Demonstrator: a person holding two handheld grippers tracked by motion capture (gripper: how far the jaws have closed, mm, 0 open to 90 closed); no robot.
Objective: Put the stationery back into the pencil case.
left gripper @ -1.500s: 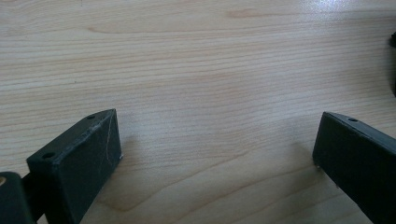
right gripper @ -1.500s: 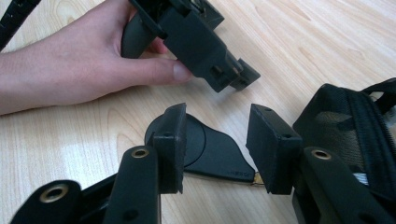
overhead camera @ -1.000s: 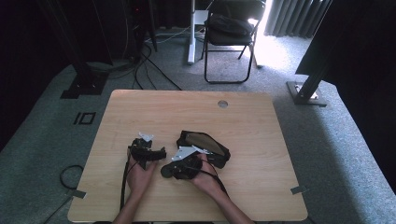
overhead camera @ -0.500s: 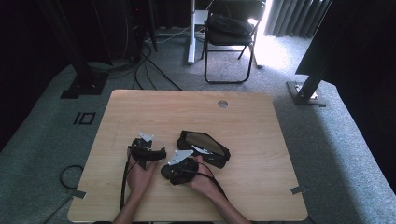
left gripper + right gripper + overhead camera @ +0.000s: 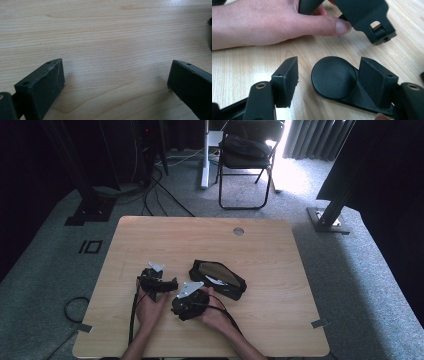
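Note:
A black zip pouch (image 5: 218,279) lies open near the table's middle, its tan lining showing. My left gripper (image 5: 159,283) rests on the wood just left of it, held by a hand. In the left gripper view its jaws (image 5: 116,68) stand wide open over bare wood with nothing between them. My right gripper (image 5: 189,301) sits in front of the pouch, close to the left one. In the right gripper view it (image 5: 330,67) is open, and a flat black paddle-shaped piece (image 5: 333,77) with a round end lies on the table between the jaws.
The light wooden table (image 5: 280,320) has a round cable hole (image 5: 238,231) at the back. A hand (image 5: 262,23) and the other gripper (image 5: 364,15) lie just beyond my right jaws. A folding chair (image 5: 247,155) and cables stand on the carpet behind.
The right hand and its gripper have drifted slightly left and nearer the front edge, closer to the left gripper. The pouch and the left gripper have barely moved.

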